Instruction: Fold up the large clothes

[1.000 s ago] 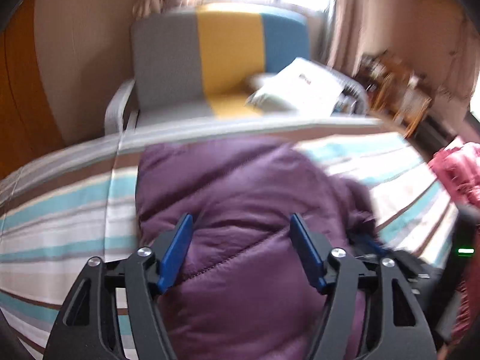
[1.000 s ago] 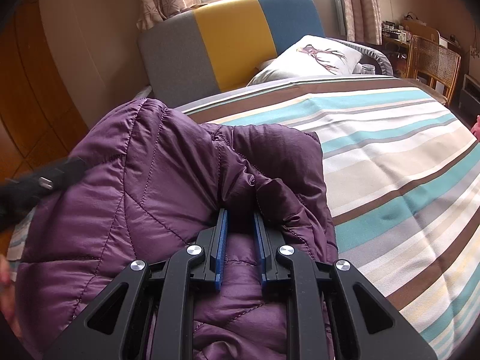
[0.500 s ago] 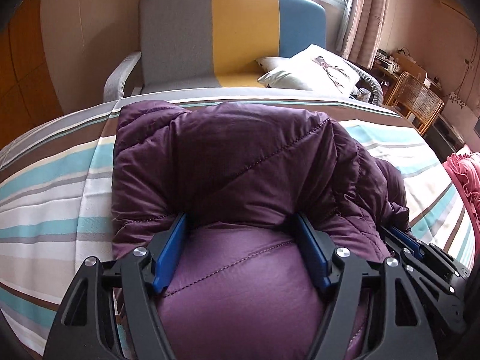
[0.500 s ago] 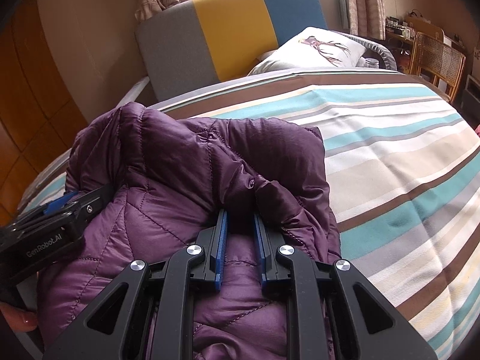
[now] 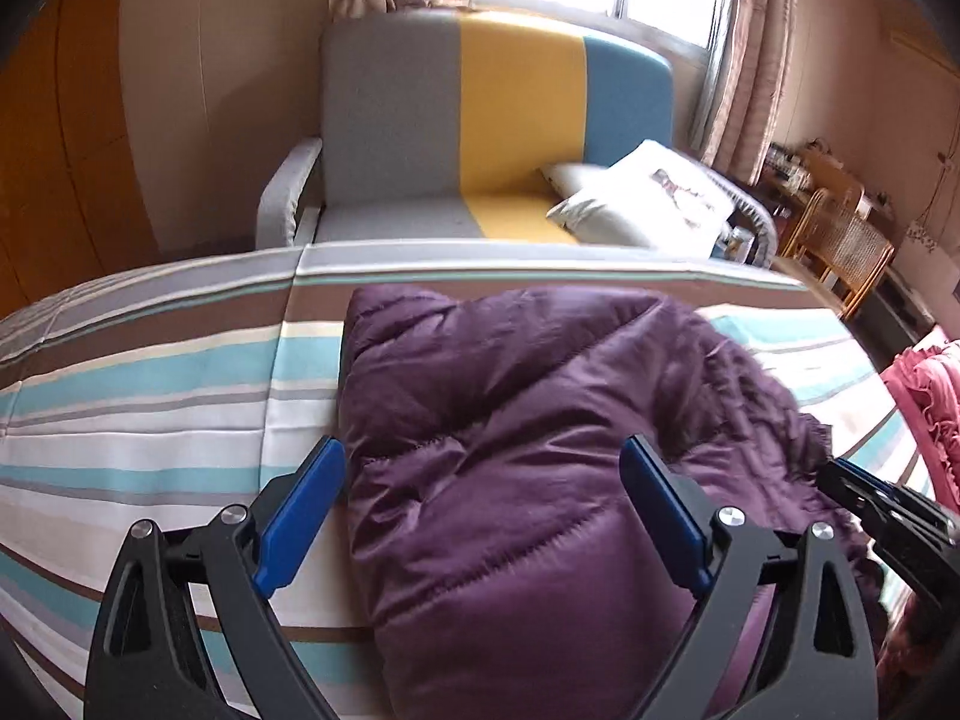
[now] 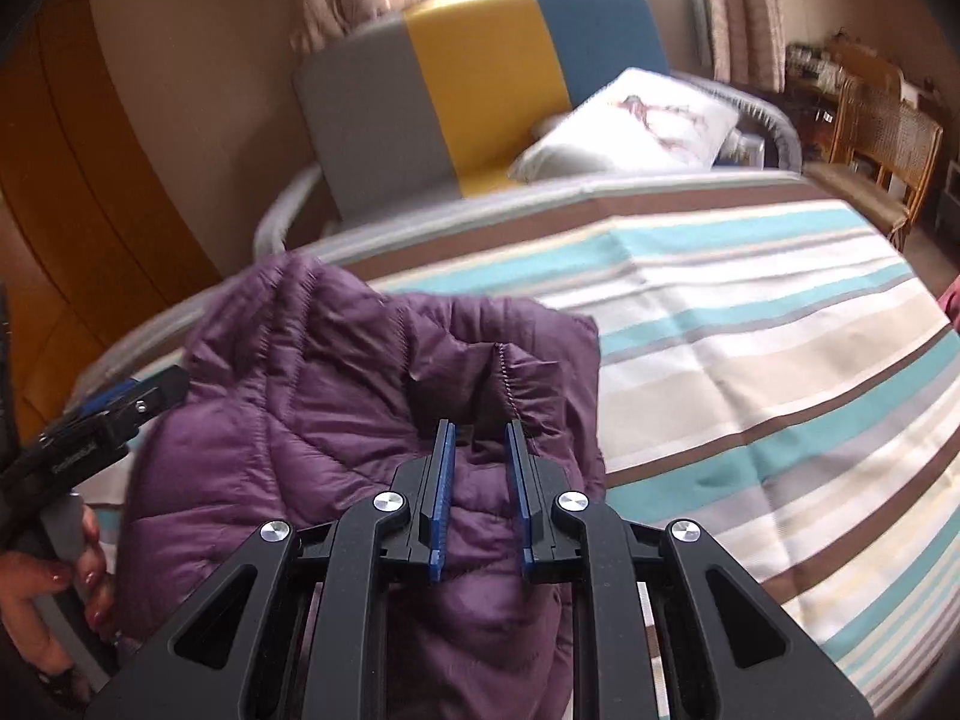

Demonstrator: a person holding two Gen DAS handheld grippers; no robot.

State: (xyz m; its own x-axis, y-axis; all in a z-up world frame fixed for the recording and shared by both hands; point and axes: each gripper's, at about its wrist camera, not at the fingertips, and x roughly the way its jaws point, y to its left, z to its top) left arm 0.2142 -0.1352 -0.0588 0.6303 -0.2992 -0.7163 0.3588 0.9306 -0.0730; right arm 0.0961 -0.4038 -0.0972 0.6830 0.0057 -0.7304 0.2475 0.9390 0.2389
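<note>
A purple quilted puffer jacket (image 5: 540,450) lies folded in a thick bundle on the striped bed (image 5: 150,396). My left gripper (image 5: 480,468) is open, its blue pads wide apart over the near left part of the jacket, holding nothing. My right gripper (image 6: 480,438) is shut on a fold of the jacket (image 6: 336,420) at its right edge. The right gripper also shows at the right rim of the left wrist view (image 5: 882,510), and the left gripper at the left of the right wrist view (image 6: 102,420).
A grey, yellow and blue sofa (image 5: 480,138) with white pillows (image 5: 648,204) stands beyond the bed's far edge. A wicker chair (image 5: 840,246) is at the far right. A pink garment (image 5: 924,396) lies at the bed's right. Orange wardrobe doors (image 6: 66,192) are to the left.
My left gripper has drawn back and sideways off the jacket, which has settled flatter on the bed. My right gripper has stayed clamped on the fold and lifted slightly.
</note>
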